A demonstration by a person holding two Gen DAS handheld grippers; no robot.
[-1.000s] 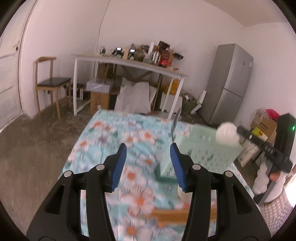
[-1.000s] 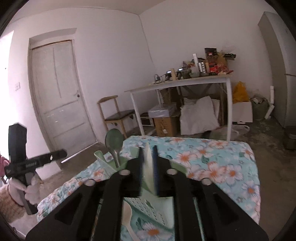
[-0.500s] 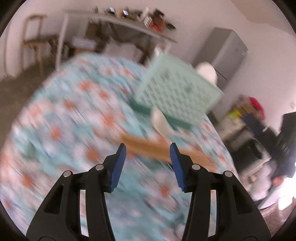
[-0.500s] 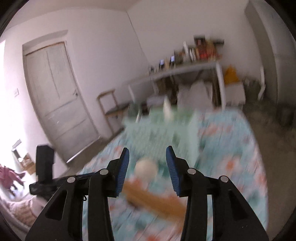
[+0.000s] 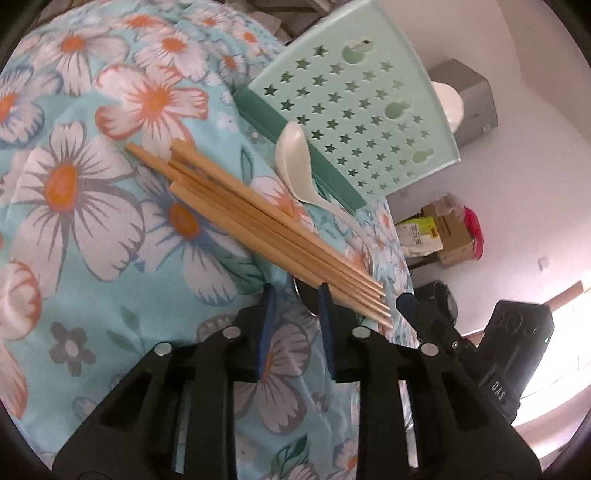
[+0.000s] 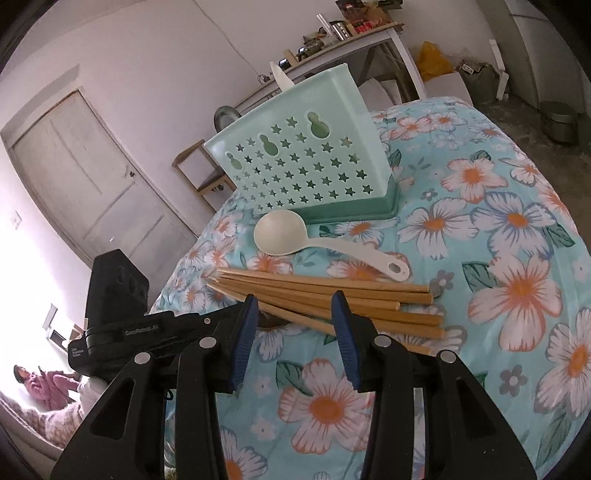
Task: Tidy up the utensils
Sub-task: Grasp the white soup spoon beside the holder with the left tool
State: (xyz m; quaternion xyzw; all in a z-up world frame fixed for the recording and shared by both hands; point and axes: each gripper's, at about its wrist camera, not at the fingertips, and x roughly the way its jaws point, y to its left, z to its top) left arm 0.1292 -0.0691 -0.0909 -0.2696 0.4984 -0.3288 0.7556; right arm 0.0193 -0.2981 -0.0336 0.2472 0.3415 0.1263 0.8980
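Observation:
A mint green utensil holder [image 5: 362, 110] [image 6: 306, 155] with star-shaped holes stands on the floral cloth, with utensils sticking out of its top. A white plastic spoon [image 5: 297, 166] [image 6: 295, 236] lies in front of it. Several wooden chopsticks [image 5: 266, 225] [image 6: 332, 295] lie in a bundle beside the spoon. A dark metal spoon bowl [image 5: 308, 301] lies under the chopstick tips. My left gripper [image 5: 293, 295] is open just above that spoon. My right gripper [image 6: 293, 306] is open over the chopsticks' thin ends.
The cloth-covered table [image 6: 498, 258] drops off at its edges to a bare floor. A cluttered white table [image 6: 354, 33], a wooden chair [image 6: 195, 166] and a door [image 6: 88, 177] stand behind. A fridge [image 5: 469, 99] and boxes [image 5: 443, 236] stand on the other side.
Both grippers have dropped from high above the table to low over the chopsticks. The right gripper, shut on the holder's wall a second ago, has let go and is open.

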